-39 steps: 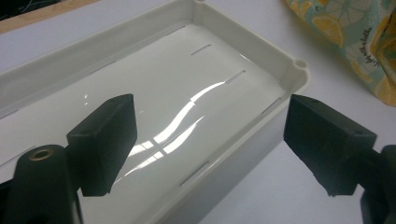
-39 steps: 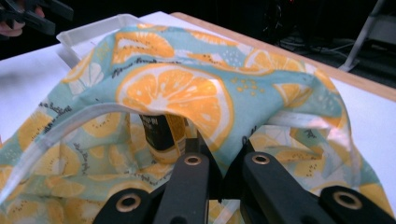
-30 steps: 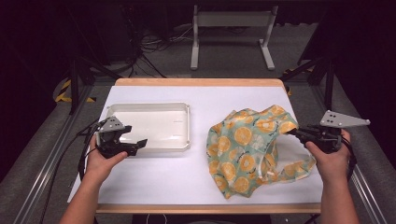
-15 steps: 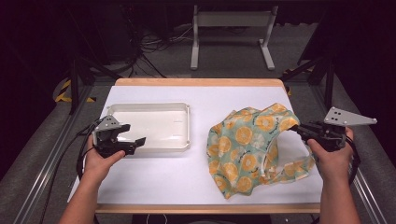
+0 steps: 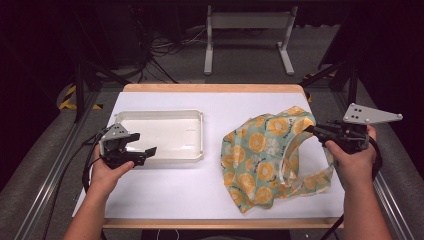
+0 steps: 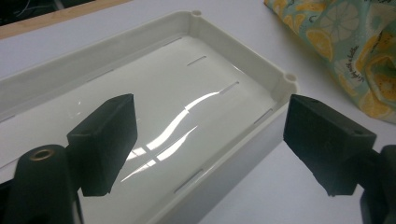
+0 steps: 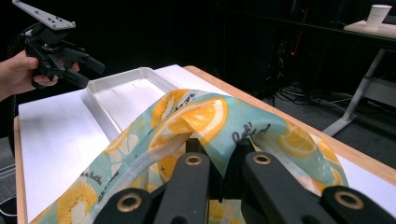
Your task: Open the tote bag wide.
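Observation:
A teal cloth bag printed with orange slices (image 5: 265,157) lies on the right half of the white table (image 5: 175,195). My right gripper (image 5: 311,130) is shut on the bag's upper right edge and lifts it a little; in the right gripper view the fabric (image 7: 210,116) drapes over the closed jaws. A shallow white tray (image 5: 165,134) sits left of centre with nothing in it. My left gripper (image 5: 142,144) is open at the tray's near left corner, one jaw over the tray floor (image 6: 154,112), the other outside its wall.
The table has a wooden rim (image 5: 210,88) at the far side. Dark floor, cables and a white stand's legs (image 5: 245,45) lie beyond it. A paper cup (image 7: 377,14) stands on another table far off in the right gripper view.
My right gripper has moved slightly to the right with the bag edge in it, stretching the fabric. The left gripper has shifted a little toward the table's left side.

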Motion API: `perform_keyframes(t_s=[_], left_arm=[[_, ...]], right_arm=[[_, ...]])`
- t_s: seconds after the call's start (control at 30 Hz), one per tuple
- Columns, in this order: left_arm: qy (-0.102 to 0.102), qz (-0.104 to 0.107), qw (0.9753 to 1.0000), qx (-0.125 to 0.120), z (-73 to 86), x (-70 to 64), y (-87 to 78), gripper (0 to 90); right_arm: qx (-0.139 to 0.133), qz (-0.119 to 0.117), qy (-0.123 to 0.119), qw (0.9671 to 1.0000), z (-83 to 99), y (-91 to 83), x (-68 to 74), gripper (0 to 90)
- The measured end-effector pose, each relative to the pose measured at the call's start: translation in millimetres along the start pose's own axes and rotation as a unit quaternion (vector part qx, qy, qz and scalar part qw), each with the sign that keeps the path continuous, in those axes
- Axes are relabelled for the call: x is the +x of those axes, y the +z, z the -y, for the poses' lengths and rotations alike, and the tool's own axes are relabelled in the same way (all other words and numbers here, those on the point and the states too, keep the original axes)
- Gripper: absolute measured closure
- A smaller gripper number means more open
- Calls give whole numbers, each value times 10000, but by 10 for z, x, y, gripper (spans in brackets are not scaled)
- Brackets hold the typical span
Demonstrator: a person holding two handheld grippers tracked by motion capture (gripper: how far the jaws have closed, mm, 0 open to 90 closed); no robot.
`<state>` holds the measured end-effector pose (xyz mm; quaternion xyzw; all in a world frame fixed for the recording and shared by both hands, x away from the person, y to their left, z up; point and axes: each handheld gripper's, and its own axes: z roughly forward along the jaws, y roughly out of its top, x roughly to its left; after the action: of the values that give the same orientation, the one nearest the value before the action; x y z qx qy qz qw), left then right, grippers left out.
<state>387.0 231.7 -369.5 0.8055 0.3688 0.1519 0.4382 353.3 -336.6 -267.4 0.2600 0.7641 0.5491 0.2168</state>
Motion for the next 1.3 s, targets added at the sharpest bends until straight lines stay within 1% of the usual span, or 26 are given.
perform_keyframes(t_s=[0.03,0.17,0.3,0.47,0.57,0.6,0.67,0.7,0.83,1.07,1.1,1.13,1.3], left_arm=[[1,-2,10000,-4,2,4,1,181],[2,-3,10000,-27,1,7,-5,181],[1,22,10000,-40,-4,7,-13,181],[3,43,10000,-28,-11,-15,4,181],[15,57,10000,-37,-14,-22,7,181],[18,57,10000,-38,-15,-22,5,181],[-13,44,10000,-60,-13,-19,-5,181],[-13,44,10000,-60,-13,-19,-5,181],[3,60,10000,-76,-15,-12,-15,181],[53,93,9999,-44,-23,-24,-7,181],[59,93,9999,-43,-26,-32,-1,182],[24,115,9999,-45,-25,-40,2,181],[41,138,9999,-44,-32,-60,10,182]], right_arm=[[-21,-8,-17,10000,-46,20,12,900],[-72,18,-41,10000,-98,48,24,900],[-48,-63,-91,9999,-155,93,36,894],[0,-205,-195,9996,-231,174,89,896],[-1,-232,-204,9995,-249,191,101,896],[-7,-321,-251,9992,-301,240,131,896],[-8,-379,-285,9989,-347,288,160,896],[-8,-379,-285,9989,-347,288,160,896],[0,-504,-349,9981,-435,387,223,896],[-8,-612,-377,9974,-499,493,265,896],[1,-652,-391,9971,-519,533,280,896],[1,-677,-400,9969,-529,555,286,895],[21,-758,-395,9963,-558,641,313,893]])
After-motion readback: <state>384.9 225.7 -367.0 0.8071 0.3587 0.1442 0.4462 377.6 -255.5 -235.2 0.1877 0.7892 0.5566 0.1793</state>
